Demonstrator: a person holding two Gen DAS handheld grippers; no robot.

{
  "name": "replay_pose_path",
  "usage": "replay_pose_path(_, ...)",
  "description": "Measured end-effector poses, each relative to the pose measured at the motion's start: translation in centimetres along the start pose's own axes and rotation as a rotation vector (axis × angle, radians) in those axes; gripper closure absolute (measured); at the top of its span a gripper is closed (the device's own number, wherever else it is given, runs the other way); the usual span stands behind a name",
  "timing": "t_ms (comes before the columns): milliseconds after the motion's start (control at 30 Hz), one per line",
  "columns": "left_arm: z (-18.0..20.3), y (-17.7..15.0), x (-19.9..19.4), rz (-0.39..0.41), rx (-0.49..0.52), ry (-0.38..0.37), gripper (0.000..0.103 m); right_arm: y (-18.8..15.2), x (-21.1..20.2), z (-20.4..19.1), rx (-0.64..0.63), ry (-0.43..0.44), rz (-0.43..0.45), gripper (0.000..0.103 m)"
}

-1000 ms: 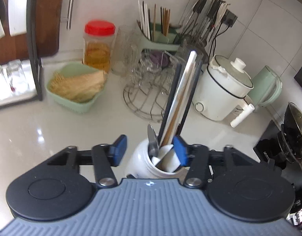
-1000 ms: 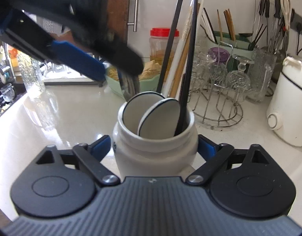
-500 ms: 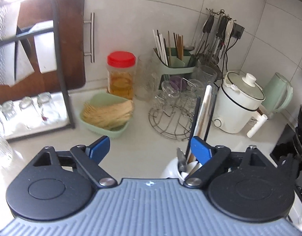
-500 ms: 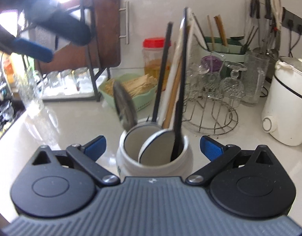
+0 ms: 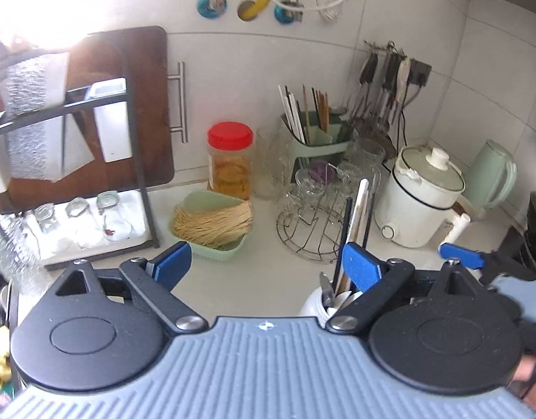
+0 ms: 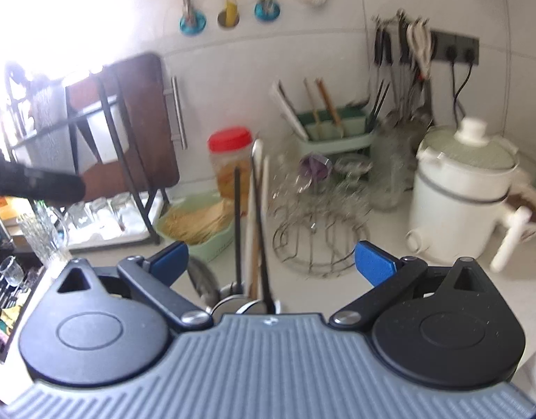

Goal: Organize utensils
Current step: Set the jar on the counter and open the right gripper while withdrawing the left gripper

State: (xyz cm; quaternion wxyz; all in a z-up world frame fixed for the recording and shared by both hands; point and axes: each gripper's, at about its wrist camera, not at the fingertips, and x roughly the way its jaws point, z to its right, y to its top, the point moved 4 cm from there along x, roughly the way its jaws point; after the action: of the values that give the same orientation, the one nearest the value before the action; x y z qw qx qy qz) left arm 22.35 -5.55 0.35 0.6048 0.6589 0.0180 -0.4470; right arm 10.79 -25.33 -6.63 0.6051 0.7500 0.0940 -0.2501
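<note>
Left wrist view, lower centre: white ceramic jar (image 5: 311, 309) already packed with long utensils (image 5: 355, 223), left gripper (image 5: 266, 265) opening, empty; right gripper (image 6: 271, 260) wide, empty.

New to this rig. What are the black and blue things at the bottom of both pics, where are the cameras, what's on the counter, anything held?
No robot here: a person carries a two-finger gripper in each hand. Each picture comes from a fisheye camera on one gripper, looking forward along its blue-padded fingers. The left gripper and right gripper are both open and hold nothing. The white jar of utensils stands free on the counter, low in both views. Behind it: a green tray of sticks, a red-lidded jar, a wire glass rack, a green chopstick holder and a white electric pot. The right view is blurred.
</note>
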Motion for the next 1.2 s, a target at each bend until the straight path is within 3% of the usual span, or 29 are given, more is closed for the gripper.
replay_pose_path(300, 4.3, -2.3, -4.9, 0.054, -0.095, 0.122, 0.006, 1.3, -6.7, 2.3, 0.0, 0.078, 0.012, 0.0)
replay_pose_path(600, 8.3, -6.8, -7.5, 0.037, -0.135, 0.161, 0.006, -0.5, -12.0, 4.3, -0.032, 0.085, 0.024, 0.0)
replay_pose_path(933, 10.7, -11.2, -8.7, -0.009, -0.162, 0.187, 0.004, -2.8, -14.5, 5.7, -0.041, 0.129, 0.015, 0.0)
replay_pose_path(1200, 11.5, -13.7, -8.4, -0.065, -0.207, 0.206, 0.004, -4.1, -14.1, 6.5, -0.011, 0.165, -0.012, 0.0)
